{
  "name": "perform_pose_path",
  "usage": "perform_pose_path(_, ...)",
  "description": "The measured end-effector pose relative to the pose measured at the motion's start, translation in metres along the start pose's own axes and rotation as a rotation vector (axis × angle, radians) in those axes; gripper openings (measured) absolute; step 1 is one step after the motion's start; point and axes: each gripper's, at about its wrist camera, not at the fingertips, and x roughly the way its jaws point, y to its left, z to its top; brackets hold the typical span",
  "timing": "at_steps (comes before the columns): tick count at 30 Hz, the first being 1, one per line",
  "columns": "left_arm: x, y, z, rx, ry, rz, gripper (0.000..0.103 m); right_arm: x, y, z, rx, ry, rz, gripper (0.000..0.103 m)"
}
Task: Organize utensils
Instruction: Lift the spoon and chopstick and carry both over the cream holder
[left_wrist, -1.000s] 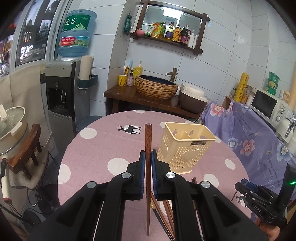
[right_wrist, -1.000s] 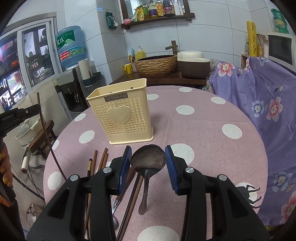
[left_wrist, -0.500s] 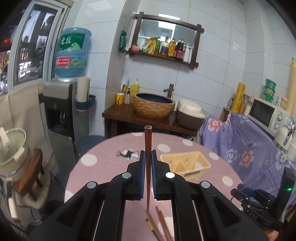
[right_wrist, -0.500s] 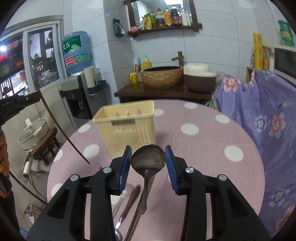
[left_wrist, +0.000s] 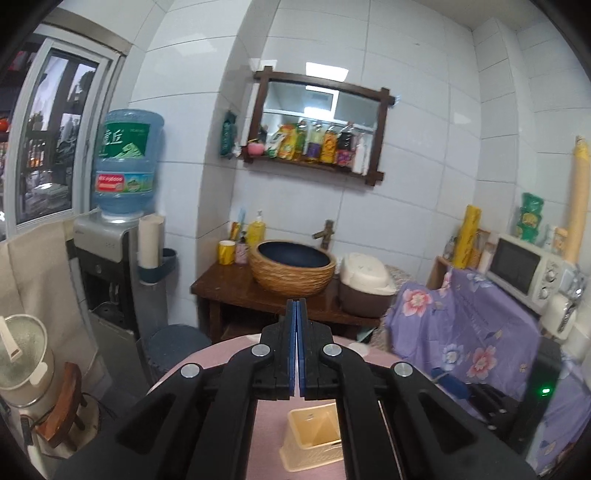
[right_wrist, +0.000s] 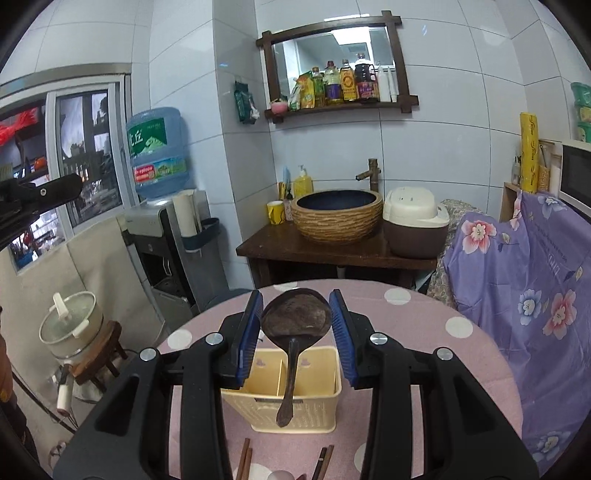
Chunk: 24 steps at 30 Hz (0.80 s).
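Note:
My right gripper (right_wrist: 296, 308) is shut on the bowl of a dark spoon (right_wrist: 295, 320). The spoon's handle hangs down over the cream utensil holder (right_wrist: 295, 419) on the pink dotted table (right_wrist: 413, 314). Several brown chopsticks (right_wrist: 245, 458) lie on the table in front of the holder. My left gripper (left_wrist: 296, 306) is raised high, its blue pads pressed together. No chopstick shows between them. The holder (left_wrist: 314, 446) shows far below it, between the arms.
A wooden side table (right_wrist: 332, 254) with a woven basin (right_wrist: 337, 214) and a rice cooker (right_wrist: 415, 227) stands behind the round table. A water dispenser (right_wrist: 162, 206) is at the left and a purple floral cloth (right_wrist: 524, 288) at the right.
Both grippers have risen well above the table. The right one now holds the spoon over the holder. The chopstick seen between the left pads earlier no longer shows.

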Motion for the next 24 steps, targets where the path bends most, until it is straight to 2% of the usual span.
perform_pose_path(2, 0.015, 0.017, -0.017, 0.004, 0.061, 0.033, 0.003, -0.001, -0.006, -0.013, 0.020, 0.009, 0.011, 0.038)
perform_pose_path(3, 0.028, 0.029, -0.032, -0.012, 0.122, 0.044, 0.004, -0.002, -0.009, -0.018, 0.037, 0.015, 0.022, 0.038)
perform_pose_path(4, 0.040, 0.039, -0.044, -0.028, 0.177, 0.045, 0.011, -0.005, -0.013, -0.023, 0.051, 0.021, 0.027, 0.038)
perform_pose_path(5, 0.051, 0.050, -0.056, -0.045, 0.227, 0.049, 0.023, -0.007, -0.015, -0.026, 0.053, 0.022, 0.022, 0.038)
perform_pose_path(7, 0.075, 0.070, -0.086, -0.061, 0.309, 0.095, 0.032, -0.015, -0.017, -0.032, 0.043, 0.019, 0.010, 0.038)
perform_pose_path(9, 0.099, 0.085, -0.116, -0.071, 0.380, 0.124, 0.032, -0.022, -0.019, -0.034, 0.038, 0.014, 0.010, 0.038)
perform_pose_path(12, 0.132, 0.094, -0.151, -0.108, 0.490, 0.111, 0.032, -0.032, -0.018, -0.039, 0.012, 0.003, -0.007, 0.038)
perform_pose_path(20, 0.214, 0.073, -0.193, -0.028, 0.571, 0.107, 0.032, -0.049, -0.028, -0.071, 0.010, 0.019, -0.020, 0.038)
perform_pose_path(24, 0.253, 0.066, -0.209, 0.029, 0.610, 0.135, 0.031, -0.055, -0.039, -0.084, 0.029, 0.030, -0.034, 0.038)
